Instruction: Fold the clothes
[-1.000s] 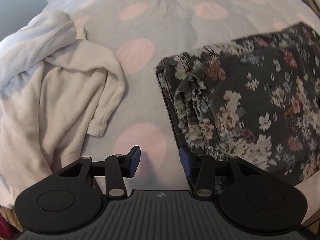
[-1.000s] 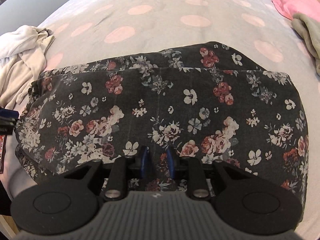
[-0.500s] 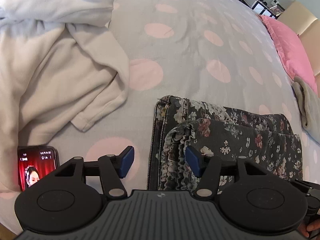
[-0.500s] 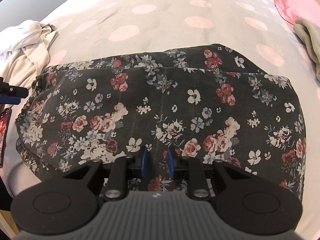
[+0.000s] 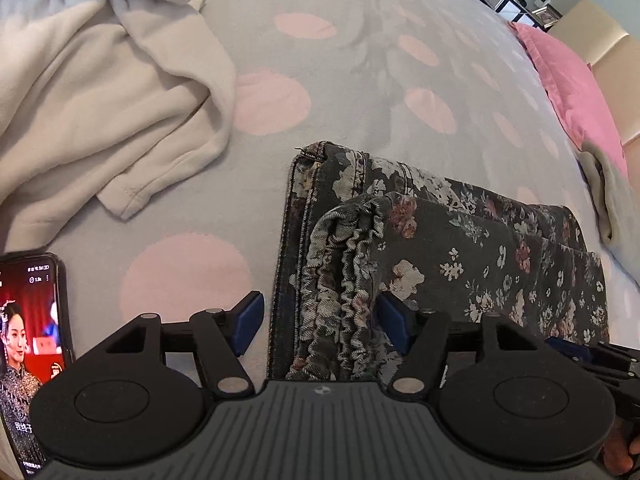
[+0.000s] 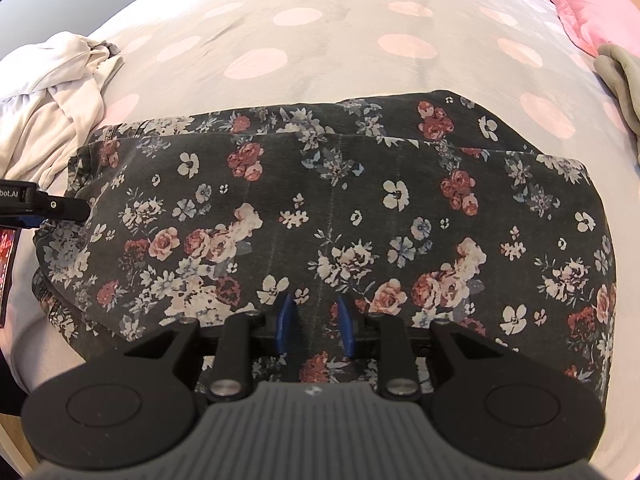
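Note:
A dark floral garment (image 5: 460, 248) lies folded in layers on the polka-dot bed (image 5: 360, 92); it fills the right wrist view (image 6: 340, 208). My left gripper (image 5: 320, 316) is open, its jaws straddling the garment's ruffled left end without closing on it. My right gripper (image 6: 316, 320) has its blue pads a narrow gap apart over the garment's near edge; no fabric is clearly pinched. The left gripper's tip (image 6: 44, 204) shows at the garment's left end in the right wrist view.
A crumpled cream garment (image 5: 92, 100) lies to the left, also in the right wrist view (image 6: 52, 92). A phone (image 5: 28, 344) with a lit screen lies at the near left. A pink pillow (image 5: 572, 76) and a grey cloth (image 5: 608, 196) are at the right.
My left gripper has swung right and come up to the garment's ruffled end, which now sits between its open jaws. The right gripper has barely moved.

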Tool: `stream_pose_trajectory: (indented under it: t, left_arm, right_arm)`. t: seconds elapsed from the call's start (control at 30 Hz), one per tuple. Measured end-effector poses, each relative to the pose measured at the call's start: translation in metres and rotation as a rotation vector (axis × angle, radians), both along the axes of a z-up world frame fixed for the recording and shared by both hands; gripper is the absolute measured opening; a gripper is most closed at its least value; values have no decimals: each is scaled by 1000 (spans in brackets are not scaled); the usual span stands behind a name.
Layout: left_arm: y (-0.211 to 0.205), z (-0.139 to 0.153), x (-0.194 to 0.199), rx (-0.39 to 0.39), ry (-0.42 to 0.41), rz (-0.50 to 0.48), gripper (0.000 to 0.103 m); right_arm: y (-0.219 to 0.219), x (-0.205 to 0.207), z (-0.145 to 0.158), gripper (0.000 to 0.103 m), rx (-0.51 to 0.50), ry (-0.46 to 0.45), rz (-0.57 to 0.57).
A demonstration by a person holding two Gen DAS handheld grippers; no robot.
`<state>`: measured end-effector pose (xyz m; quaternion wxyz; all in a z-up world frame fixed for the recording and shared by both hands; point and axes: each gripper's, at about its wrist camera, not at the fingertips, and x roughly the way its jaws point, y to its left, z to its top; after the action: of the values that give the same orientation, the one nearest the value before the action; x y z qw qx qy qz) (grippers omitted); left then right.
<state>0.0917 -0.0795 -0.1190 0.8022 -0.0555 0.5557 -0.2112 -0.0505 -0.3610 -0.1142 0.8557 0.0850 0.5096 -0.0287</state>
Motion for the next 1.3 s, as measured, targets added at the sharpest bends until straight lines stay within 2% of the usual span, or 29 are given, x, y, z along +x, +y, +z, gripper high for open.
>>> stream_pose_trajectory:
  t: [0.23, 0.37, 0.63, 0.73, 0.8, 0.9, 1.0, 1.1, 1.3]
  left_arm:
    - [-5, -9, -20, -20, -85, 103, 74]
    - [-4, -10, -20, -27, -93, 98, 78]
    - [-7, -10, -23, -21, -132, 102, 78]
    - [-8, -7, -25, -18, -148, 88, 68]
    - [-9, -4, -26, -20, -152, 86, 54]
    - [-10, -1, -27, -18, -156, 82, 40]
    - [-9, 2, -26, -24, -150, 88, 31]
    - [-8, 7, -26, -30, -151, 84, 26]
    - [-11, 24, -27, -27, -168, 68, 21]
  right_arm:
    - [4, 2, 0, 31, -17, -2, 13]
    - [5, 3, -1, 31, -25, -4, 17]
    - [8, 6, -3, 31, -40, -6, 27]
    - [8, 6, -3, 31, -41, -6, 28]
    - [8, 6, -3, 31, -39, -7, 29]
    - [7, 6, -2, 31, -34, -7, 28]
    - [6, 5, -1, 31, -26, -7, 23]
    - [4, 5, 1, 31, -15, -9, 13]
    - [-2, 3, 11, 31, -15, -26, -8]
